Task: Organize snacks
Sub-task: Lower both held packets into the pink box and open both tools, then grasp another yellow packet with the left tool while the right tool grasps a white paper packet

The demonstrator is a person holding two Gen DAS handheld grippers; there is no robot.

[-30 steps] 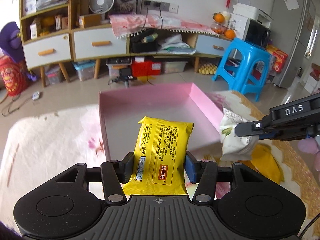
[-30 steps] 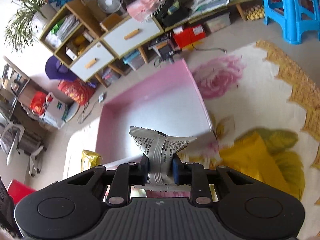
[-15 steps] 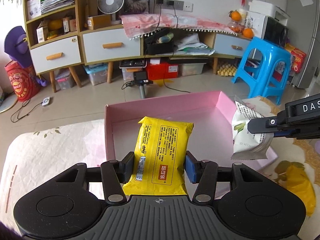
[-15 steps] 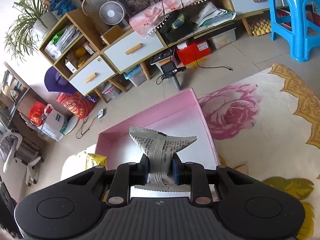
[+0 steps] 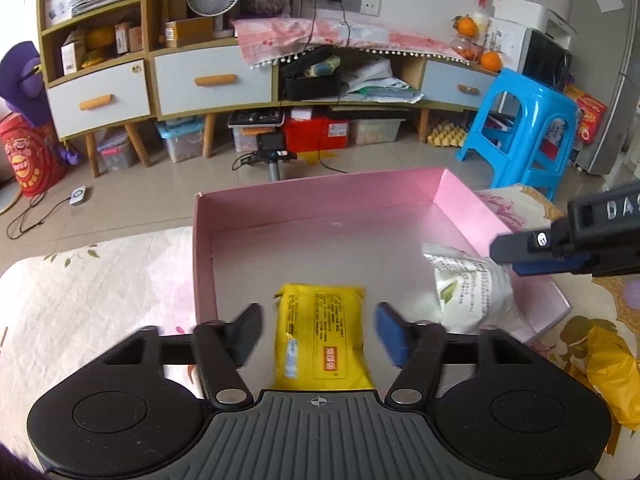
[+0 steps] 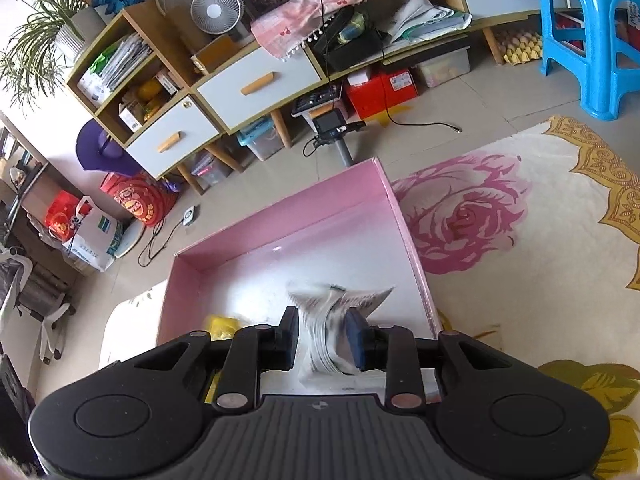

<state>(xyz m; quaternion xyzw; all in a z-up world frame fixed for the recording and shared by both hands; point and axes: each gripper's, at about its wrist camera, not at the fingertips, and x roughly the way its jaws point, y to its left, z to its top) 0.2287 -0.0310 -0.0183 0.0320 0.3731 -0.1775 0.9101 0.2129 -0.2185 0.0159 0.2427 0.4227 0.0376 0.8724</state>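
Lying inside the pink box (image 5: 460, 194), yellow snack packet (image 5: 320, 336) sits free between the wide-spread fingers of the left gripper (image 5: 318, 334), white snack packet (image 6: 326, 332) between the parted right gripper (image 6: 322, 338) pads, grip uncertain, over the box's right side

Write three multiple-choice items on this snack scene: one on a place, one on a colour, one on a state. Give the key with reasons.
1. Where is the yellow snack packet?
A. on the blue stool
B. inside the pink box
C. on the floor

2. What colour is the packet between the right hand-held gripper's fingers?
A. white
B. red
C. green

3. How does the left hand-held gripper stand?
A. shut on the yellow packet
B. open, fingers clear of the packet
C. out of view

Key: B, box walls surround it; A, white printed wrapper; B, gaps show on both sides.
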